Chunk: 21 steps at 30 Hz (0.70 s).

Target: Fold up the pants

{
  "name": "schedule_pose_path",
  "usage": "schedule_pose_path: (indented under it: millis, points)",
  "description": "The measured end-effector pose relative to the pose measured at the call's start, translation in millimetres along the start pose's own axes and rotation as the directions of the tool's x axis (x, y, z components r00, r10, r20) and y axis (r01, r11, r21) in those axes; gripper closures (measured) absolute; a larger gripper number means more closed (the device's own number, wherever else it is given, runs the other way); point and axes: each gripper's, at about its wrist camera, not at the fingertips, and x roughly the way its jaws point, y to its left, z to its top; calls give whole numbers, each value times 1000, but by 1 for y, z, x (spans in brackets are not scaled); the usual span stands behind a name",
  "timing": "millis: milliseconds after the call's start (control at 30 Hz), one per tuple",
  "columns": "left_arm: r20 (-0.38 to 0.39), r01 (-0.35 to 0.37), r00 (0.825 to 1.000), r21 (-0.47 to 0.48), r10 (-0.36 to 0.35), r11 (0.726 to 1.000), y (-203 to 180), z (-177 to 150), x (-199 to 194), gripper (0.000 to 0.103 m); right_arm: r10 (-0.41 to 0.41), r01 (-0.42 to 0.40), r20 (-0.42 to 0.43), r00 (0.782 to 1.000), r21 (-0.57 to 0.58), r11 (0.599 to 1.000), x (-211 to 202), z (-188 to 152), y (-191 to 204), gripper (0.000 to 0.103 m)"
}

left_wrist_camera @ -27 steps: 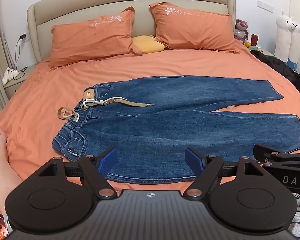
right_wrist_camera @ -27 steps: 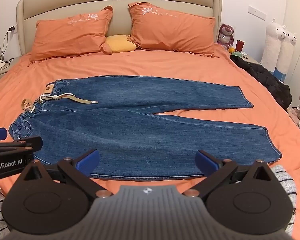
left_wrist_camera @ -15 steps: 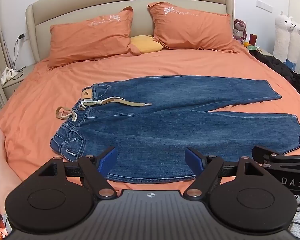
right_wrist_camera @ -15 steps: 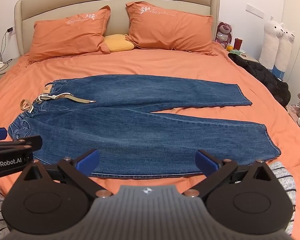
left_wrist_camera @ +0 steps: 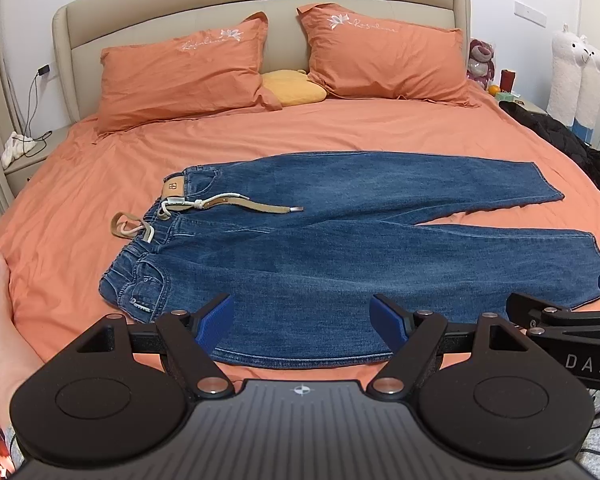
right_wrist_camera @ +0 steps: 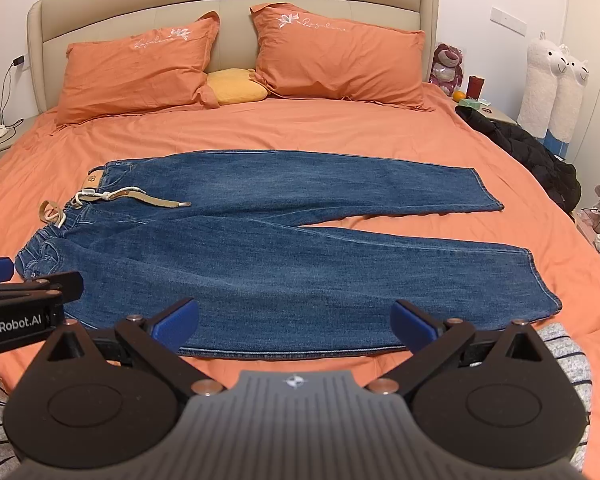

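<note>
Jaws of left gripper [left_wrist_camera: 302, 320] and right gripper [right_wrist_camera: 294, 322] both spread wide, empty, poised above near hem side of blue pants [left_wrist_camera: 340, 248] lying flat mid-bed [left_wrist_camera: 260, 132], waistband at 9 o'clock, legs toward 3 o'clock.

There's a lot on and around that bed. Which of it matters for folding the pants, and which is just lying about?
For the job:
- jeans, spread flat on the bed
- belt at their waist
- left gripper and right gripper, both open and empty

Just lying about:
- orange pillows
- yellow cushion
- black jacket
- llama toys
- pink bear
</note>
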Motion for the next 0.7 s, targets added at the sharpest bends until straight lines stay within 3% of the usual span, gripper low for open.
schedule_pose_path:
  millis: [700]
  points:
    - [-1, 4, 1000, 8, -4, 1000, -2, 3, 3, 13, -10, 11, -8, 1000, 14, 1000, 7, 1, -2, 5]
